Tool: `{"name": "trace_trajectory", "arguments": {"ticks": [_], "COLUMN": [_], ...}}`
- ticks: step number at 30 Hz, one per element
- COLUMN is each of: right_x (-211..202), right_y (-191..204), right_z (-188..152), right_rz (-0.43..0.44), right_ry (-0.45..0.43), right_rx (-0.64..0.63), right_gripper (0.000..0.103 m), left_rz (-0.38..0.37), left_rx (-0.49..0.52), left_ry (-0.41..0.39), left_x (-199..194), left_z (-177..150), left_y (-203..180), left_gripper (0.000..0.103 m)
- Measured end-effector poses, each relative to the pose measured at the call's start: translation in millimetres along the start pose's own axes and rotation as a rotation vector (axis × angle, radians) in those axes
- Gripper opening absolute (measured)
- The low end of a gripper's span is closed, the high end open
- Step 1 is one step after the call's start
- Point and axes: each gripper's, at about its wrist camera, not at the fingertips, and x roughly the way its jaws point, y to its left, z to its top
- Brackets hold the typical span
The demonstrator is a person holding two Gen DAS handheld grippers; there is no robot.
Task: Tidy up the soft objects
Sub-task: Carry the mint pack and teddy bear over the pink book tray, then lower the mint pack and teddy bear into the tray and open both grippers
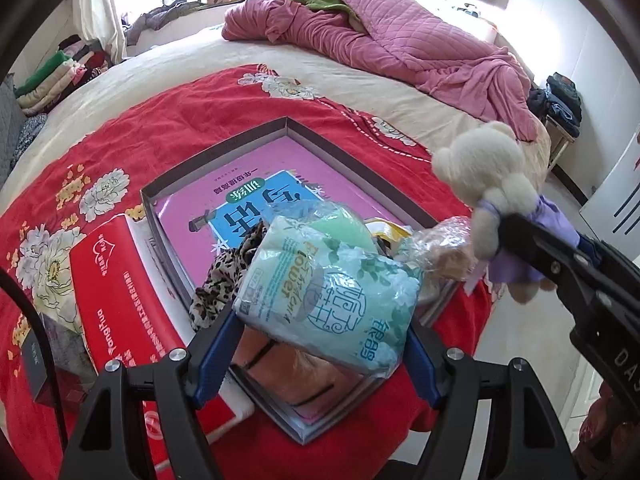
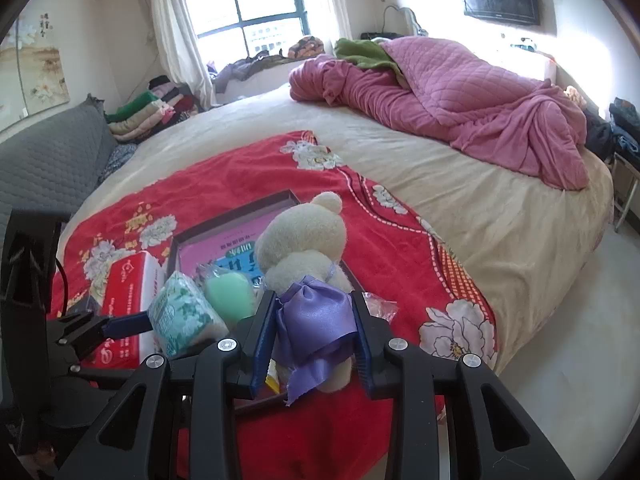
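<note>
My left gripper (image 1: pixel 320 344) is shut on a pale green tissue pack (image 1: pixel 332 296), held above the near end of a shallow grey box (image 1: pixel 224 152). It also shows in the right wrist view (image 2: pixel 180 312). My right gripper (image 2: pixel 316 336) is shut on a cream teddy bear (image 2: pixel 304 240) with a purple bow (image 2: pixel 316 320), held over the box's right edge. The bear also shows in the left wrist view (image 1: pixel 484 176). A pink book (image 1: pixel 280 184), a leopard-print cloth (image 1: pixel 224 276), a green sponge in plastic (image 2: pixel 230 296) and other wrapped items lie in the box.
The box sits on a red floral blanket (image 1: pixel 160 132) on a beige bed (image 2: pixel 480 208). A red tissue box (image 1: pixel 116 280) lies left of the grey box. A pink quilt (image 2: pixel 460 100) is heaped at the far end. Folded clothes (image 2: pixel 152 116) are stacked at left.
</note>
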Motion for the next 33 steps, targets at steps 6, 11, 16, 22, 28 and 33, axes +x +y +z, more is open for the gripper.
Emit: {"name": "trace_trajectory", "arguments": {"ticks": [6, 11, 16, 22, 28, 33], "right_x": [16.9, 28.7, 39.2, 52.9, 71.6, 76.5], "right_y": [2.7, 6.7, 11.5, 20.3, 20.2, 12.1], "right_z": [-2.8, -5.0, -6.5, -7.5, -11.8, -15.6], "right_rz": [0.004, 0.015, 0.036, 0.060, 0.062, 0.098], "right_ry": [0.032, 0.054, 0.070, 0.093, 0.129, 0.125], "right_rx": [-0.012, -0.018, -0.023, -0.039, -0.028, 0.010], "right_gripper": [0.035, 0.036, 0.036, 0.036, 0.038, 0.042], "left_rz": [0.006, 0.006, -0.001, -0.011, -0.013, -0.018], "left_rx": [-0.022, -0.033, -0.047, -0.061, -0.073, -0.073], "left_ry": [0.013, 0.017, 0.016, 0.019, 0.024, 0.025], "left_x": [14.5, 23.8, 29.2, 35.6, 38.5, 37.6], "left_z": [9.1, 14.1, 16.5, 21.0, 22.3, 20.9], "left_y": [12.2, 19.3, 25.9, 32.1, 37.0, 38.5], "left_gripper": [0.074, 0.074, 0.074, 0.074, 0.074, 0.074]}}
